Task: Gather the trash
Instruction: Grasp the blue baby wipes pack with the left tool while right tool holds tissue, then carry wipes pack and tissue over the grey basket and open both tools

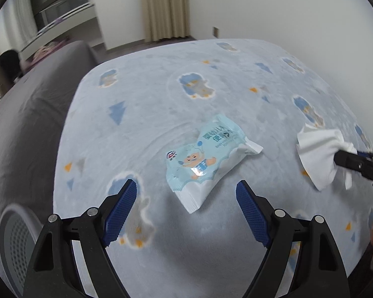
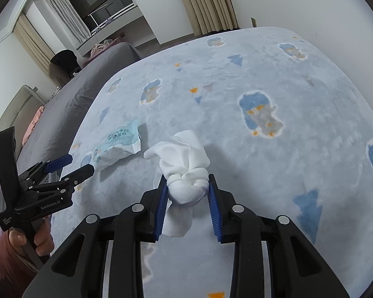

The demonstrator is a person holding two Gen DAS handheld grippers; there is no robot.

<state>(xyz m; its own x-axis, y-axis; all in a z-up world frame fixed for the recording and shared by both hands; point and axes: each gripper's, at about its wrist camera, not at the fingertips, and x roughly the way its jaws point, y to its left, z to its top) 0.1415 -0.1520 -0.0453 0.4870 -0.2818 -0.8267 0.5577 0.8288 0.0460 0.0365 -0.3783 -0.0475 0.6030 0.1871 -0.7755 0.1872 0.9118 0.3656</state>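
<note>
Soft even daylight, faint shadows; fisheye-bent edges, dark corners, left view motion-blurred.

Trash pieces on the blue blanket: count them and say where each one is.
2. The wet-wipe packet lies loose on the blanket ahead of the open left claw. The crumpled white wipe is clamped in the right claw. Others may lie outside these views.

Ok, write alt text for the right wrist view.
The right hand-held gripper is shut on a bunched white wipe above a pale blue patterned blanket. To its left a light blue wet-wipe packet lies on the blanket, with the open left hand-held gripper right beside it.
</note>
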